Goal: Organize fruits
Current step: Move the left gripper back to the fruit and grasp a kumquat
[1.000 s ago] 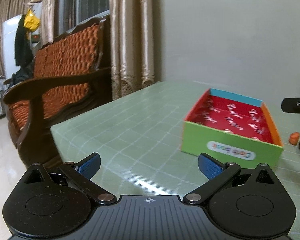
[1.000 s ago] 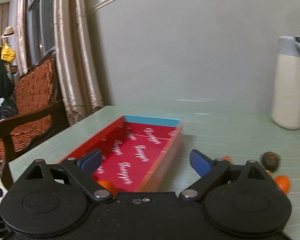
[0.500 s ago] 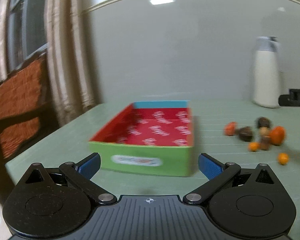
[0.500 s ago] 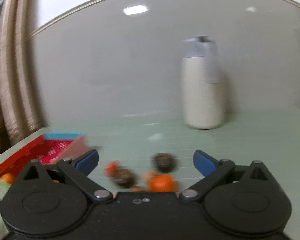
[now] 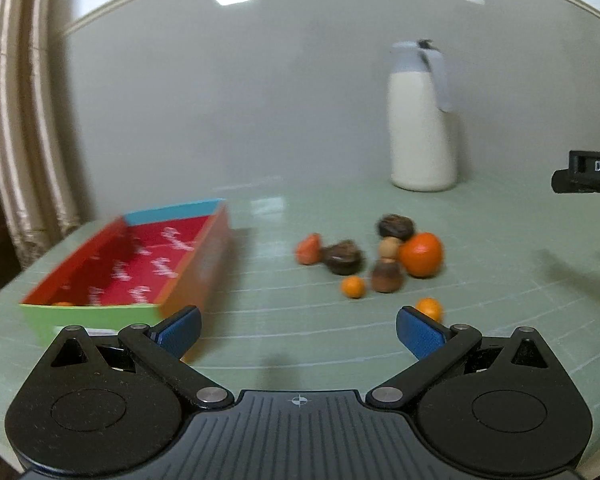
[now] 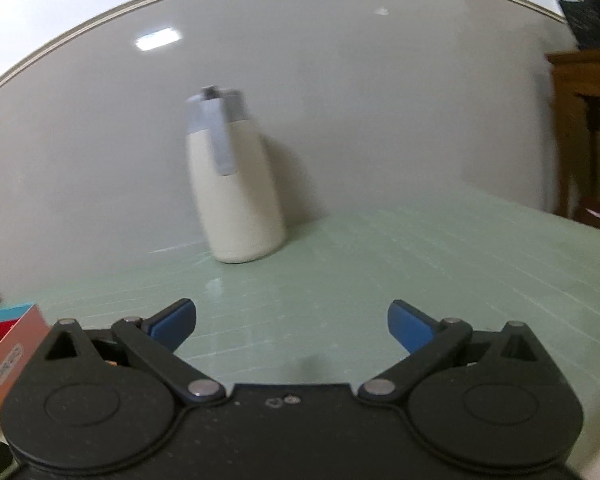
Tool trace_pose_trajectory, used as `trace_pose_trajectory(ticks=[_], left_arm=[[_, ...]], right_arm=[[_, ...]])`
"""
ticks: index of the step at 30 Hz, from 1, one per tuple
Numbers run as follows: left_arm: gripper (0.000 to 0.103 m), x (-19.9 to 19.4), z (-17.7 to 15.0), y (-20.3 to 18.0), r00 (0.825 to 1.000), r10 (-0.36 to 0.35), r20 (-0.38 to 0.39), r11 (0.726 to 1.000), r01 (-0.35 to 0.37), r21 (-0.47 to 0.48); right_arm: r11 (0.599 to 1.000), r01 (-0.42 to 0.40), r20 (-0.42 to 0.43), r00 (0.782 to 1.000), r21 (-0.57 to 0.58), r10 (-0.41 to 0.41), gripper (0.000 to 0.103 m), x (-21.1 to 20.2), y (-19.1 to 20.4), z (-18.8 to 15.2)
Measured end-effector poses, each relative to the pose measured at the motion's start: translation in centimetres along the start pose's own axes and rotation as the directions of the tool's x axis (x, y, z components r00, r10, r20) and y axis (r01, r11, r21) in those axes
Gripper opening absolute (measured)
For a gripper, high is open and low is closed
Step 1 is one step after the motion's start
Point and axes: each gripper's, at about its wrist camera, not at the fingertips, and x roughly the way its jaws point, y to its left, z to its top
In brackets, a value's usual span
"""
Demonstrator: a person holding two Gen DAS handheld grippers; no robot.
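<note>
With both hand-held grippers spread empty, you steer the left hand-held gripper [image 5: 298, 326] squarely over the small orange fruit [image 5: 429, 308] at lower right.

Each tool, the left tool [image 5: 298, 326] and the right tool [image 6: 291, 322], has a black ribbed body, silver pivot screws and blue finger pads [image 5: 179, 330].

A home: curtains [image 5: 24, 128], thermos jug [image 5: 422, 120] (cream-coloured), tablecloth-covered table [image 6: 420, 264].
</note>
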Motion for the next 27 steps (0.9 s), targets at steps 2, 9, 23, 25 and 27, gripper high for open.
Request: trace_pose_trajectory(ticks=[2,9,23,25,27], left_arm=[[0.103,0.5,0.1,-1.1,0.999,-0.032,-0.009,0.999,0.032,0.005],[0.098,2.1,0.6,-4.5,0.995,-0.1,-0.032,0.995,0.1,0.024],[0.037,5.0,0.4,-7.0,0.983,-0.153,-0.102,0.988,0.152,-0.013],[0.026,5.0,0.3,-7.1,0.981,-0.171,-0.097,0.985,0.17,-0.02],[0.02,4.8,0.2,-7.6,0.982,-0.169,-0.088,0.986,0.169,0.001]], right_arm=[[1.0,0.015,0.0,1.0,0.022,-0.015,0.103,-0.1,-1.0,0.0],[0.999,0.039,-0.002,0.999,0.029,-0.039,0.103,-0.5,-3.5,-0.5],[0.996,0.062,0.002,0.998,0.071,-0.062,0.103,-1.5,-6.1,-0.4],[0.995,0.061,-0.003,0.998,0.074,-0.06,0.103,-1.4,-6.2,-0.4],[0.995,0.061,-0.002,0.998,0.076,-0.061,0.103,-1.5,-6.2,-0.3]])
